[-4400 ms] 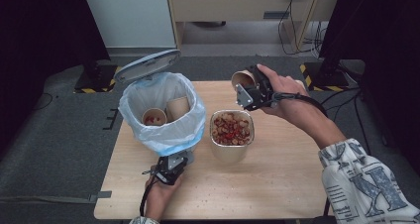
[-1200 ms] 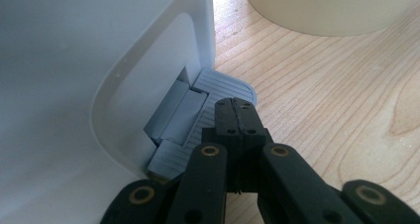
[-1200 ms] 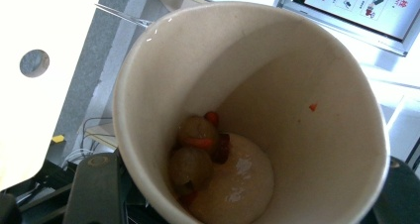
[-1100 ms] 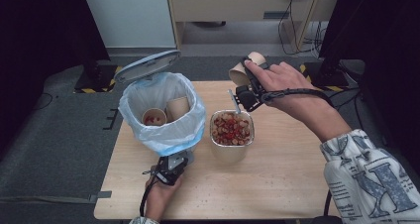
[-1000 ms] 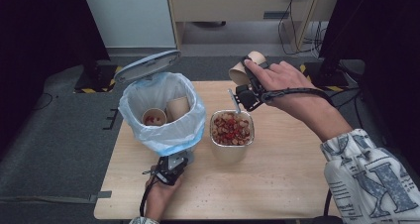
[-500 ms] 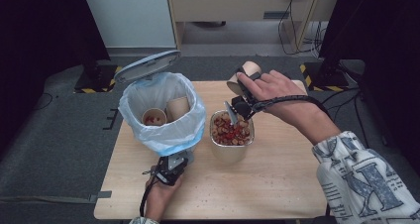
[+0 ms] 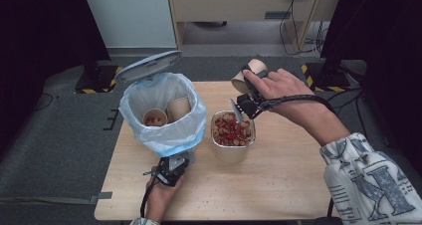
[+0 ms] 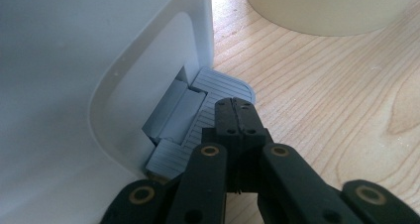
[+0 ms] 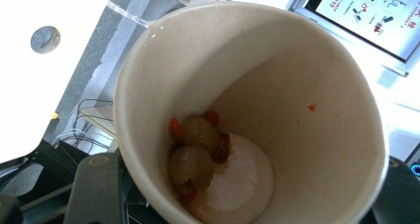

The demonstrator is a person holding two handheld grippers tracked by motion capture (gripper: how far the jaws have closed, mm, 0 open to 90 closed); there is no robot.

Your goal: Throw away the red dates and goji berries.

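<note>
Gripping a tilted paper cup [image 7: 247, 74], right tool [image 7: 247, 101] over the food tub [image 7: 232, 135], left tool [image 8: 236, 116] clenched on bin pedal [image 8: 218, 87].

Tan paper cup [image 9: 247, 115], tipped over the food tub [image 7: 233, 144], holds leftover scraps.

Two paper cups [image 7: 168, 112] sit down inside the bag, one with red bits in it. Behind the table [image 7: 278, 185], a white cabinet [image 7: 129, 13] stands left and a wooden desk [image 7: 239, 3] centre, black cables [image 7: 298, 21] trailing to the grey floor [image 7: 54, 135].
</note>
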